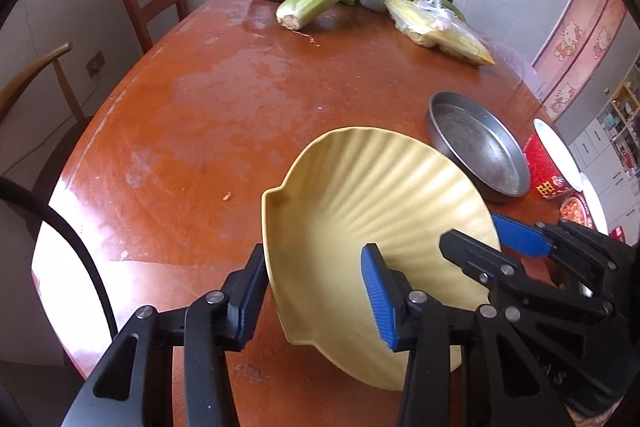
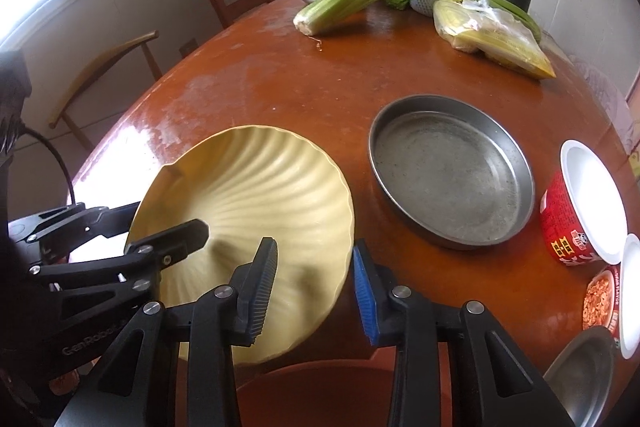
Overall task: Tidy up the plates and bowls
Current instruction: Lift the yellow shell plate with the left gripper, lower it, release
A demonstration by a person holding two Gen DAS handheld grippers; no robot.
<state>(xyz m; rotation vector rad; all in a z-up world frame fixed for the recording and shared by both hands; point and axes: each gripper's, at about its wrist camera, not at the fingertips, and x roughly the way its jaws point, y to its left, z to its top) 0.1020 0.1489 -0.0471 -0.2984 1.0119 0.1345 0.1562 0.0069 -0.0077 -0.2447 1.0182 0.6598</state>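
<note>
Yellow shell plate (image 1: pixel 372 227) tilted, rim between both tools, left tool (image 1: pixel 316 291) and right tool (image 2: pixel 316 287) narrowed, clamping it.

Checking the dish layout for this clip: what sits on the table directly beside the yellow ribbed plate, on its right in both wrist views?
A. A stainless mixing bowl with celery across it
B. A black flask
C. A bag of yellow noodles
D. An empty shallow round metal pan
D: the shallow metal pan lies empty right next to the yellow plate, while the others sit at the table's far end.
</note>
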